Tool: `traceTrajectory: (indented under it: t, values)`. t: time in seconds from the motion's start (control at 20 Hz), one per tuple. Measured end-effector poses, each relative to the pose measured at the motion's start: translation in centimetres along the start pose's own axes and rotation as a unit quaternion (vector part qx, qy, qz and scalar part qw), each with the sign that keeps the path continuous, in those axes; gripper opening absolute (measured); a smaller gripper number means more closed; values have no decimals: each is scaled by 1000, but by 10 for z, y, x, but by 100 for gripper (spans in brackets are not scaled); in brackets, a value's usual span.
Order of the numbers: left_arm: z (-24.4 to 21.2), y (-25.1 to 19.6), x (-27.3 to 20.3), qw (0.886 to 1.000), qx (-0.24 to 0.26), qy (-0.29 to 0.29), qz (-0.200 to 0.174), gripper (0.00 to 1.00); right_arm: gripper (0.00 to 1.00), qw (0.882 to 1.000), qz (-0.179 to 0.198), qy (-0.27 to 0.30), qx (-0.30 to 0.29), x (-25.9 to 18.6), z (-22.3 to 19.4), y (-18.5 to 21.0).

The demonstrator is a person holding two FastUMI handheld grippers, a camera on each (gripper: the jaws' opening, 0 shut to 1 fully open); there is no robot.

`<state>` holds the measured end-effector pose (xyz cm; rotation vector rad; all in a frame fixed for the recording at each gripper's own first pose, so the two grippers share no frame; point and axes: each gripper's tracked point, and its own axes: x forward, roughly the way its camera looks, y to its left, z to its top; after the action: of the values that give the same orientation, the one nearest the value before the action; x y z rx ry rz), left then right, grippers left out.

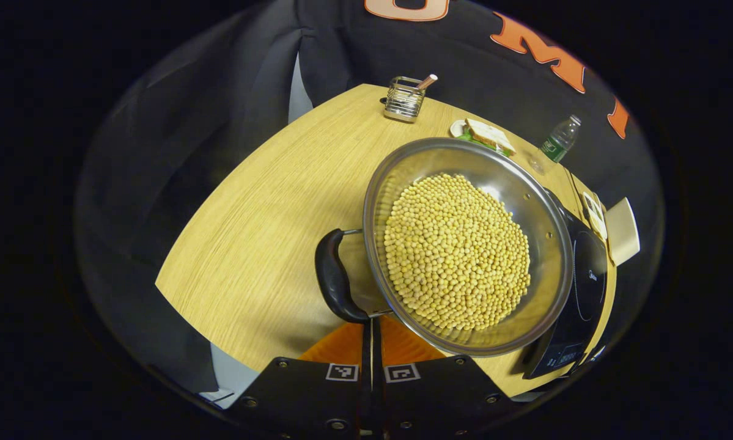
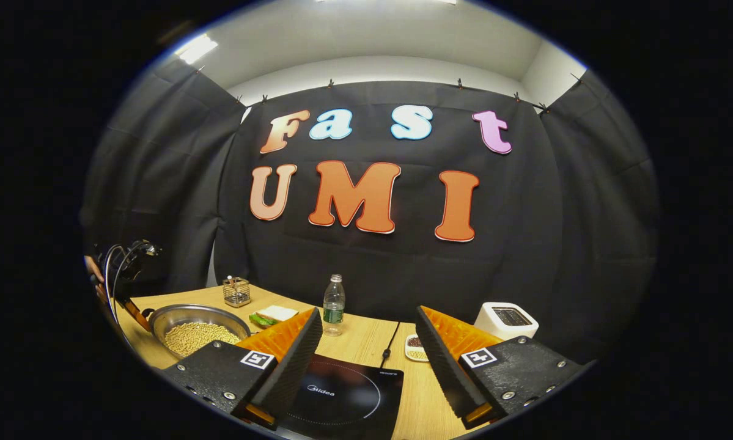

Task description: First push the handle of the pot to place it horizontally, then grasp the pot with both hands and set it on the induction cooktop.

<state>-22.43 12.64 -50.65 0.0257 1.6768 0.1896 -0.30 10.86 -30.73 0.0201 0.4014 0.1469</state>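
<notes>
A steel pot (image 1: 525, 183) full of yellow beans stands on the wooden table (image 1: 262, 232), its right side against the black induction cooktop (image 1: 580, 293). Its black loop handle (image 1: 334, 278) points left. My left gripper (image 1: 371, 325) is shut, with nothing between its fingers, and its tips sit right at the handle's near end. In the right gripper view, my right gripper (image 2: 368, 313) hangs open above the cooktop (image 2: 342, 391), with nothing between its fingers. The pot (image 2: 158, 321) lies to its left. Beyond the pot are the left gripper (image 2: 125, 269) and the hand holding it.
At the table's far edge are a wire utensil holder (image 1: 406, 98), a plate with a sandwich (image 1: 487, 135) and a water bottle (image 1: 560, 140). A white toaster (image 2: 505, 319) and a small dish (image 2: 415, 347) stand right of the cooktop. The cooktop's cord (image 2: 392, 339) runs back.
</notes>
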Motion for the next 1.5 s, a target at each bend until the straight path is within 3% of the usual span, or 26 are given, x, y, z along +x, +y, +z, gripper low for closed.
traceTrajectory:
  t: [0.9, 1.2, 1.5]
  values:
    - [75, 29, 38, 993, 61, -89, 55, 4, 95, 996, 51, 68, 23, 37, -33, 55]
    - [103, 29, 50, 987, 82, -129, 50, 4, 95, 994, 63, 83, 28, 44, -40, 69]
    - [112, 33, 47, 984, 94, -146, 46, 4, 96, 987, 98, 120, 44, 44, -56, 108]
